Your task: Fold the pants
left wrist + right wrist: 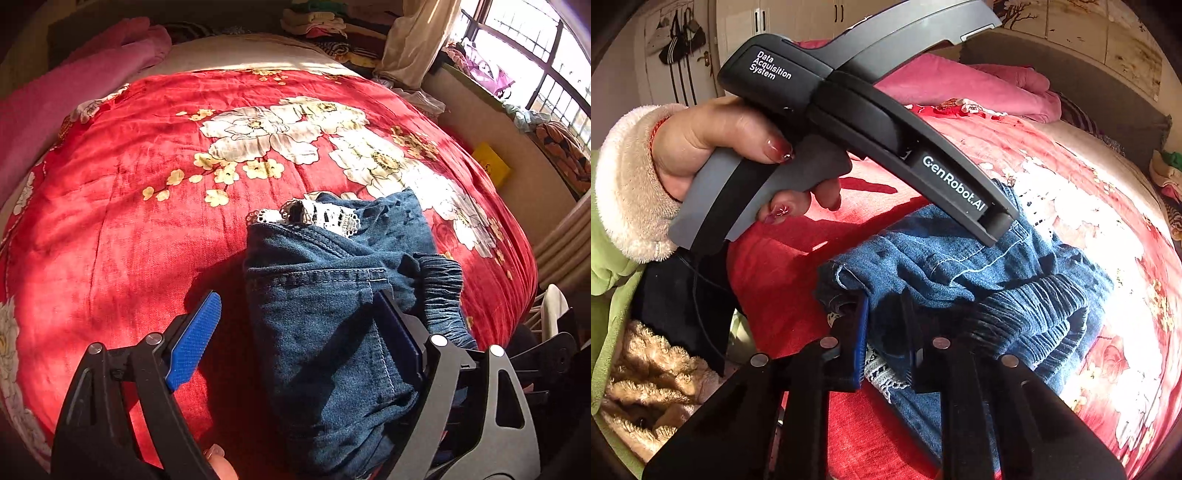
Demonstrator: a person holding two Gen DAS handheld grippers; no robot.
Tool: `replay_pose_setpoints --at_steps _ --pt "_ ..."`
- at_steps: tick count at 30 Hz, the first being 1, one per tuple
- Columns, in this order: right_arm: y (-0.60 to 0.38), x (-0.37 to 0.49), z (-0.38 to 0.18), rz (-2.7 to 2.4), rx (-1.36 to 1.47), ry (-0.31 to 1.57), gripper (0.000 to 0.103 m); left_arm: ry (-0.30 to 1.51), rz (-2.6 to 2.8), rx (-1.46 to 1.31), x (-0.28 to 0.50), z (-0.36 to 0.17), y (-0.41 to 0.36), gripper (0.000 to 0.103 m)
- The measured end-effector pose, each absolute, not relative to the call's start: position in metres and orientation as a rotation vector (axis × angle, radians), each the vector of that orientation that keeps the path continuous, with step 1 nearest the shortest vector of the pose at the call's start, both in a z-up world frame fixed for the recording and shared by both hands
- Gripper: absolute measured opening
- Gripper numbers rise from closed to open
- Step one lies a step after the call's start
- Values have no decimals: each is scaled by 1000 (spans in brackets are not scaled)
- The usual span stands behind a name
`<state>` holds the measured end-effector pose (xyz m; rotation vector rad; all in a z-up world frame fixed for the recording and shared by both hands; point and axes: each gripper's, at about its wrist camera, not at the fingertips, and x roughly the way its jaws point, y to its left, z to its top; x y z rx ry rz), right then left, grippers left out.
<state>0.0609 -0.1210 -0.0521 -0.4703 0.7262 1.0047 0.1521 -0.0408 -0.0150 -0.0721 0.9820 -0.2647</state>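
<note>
The blue denim pants [332, 295], with white lace trim [314, 216] and a gathered elastic waistband [441, 288], lie bunched and partly folded on the red floral bedspread [147, 184], near its edge closest to me. My right hand-held gripper [886, 339] has pinched in almost fully on a fold of denim at the near edge of the pants, just beside the waistband; the cloth sits between its blue pads. My left hand-held gripper [299, 339] stands wide over the pants, one finger [194, 343] out over the bedspread beside the pants, the other resting against the denim near the waistband, gripping nothing yet. My worry: the right pinch may have caught only the top layer, so lifting would peel the stack apart instead of carrying it. If my left one closes where it hangs, it could grab too thick a bunch, or drag the bedspread up with the pants. The lace edge could also snag.
</note>
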Motion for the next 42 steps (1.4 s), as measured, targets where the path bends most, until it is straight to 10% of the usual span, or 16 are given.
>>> replay_pose_setpoints --at_steps 6,42 --pt "-129 64 -49 1028 -431 749 10 1000 -289 -97 160 -23 -43 21" --pt "-148 93 -66 857 -124 925 1 954 -248 -91 170 -24 -42 29"
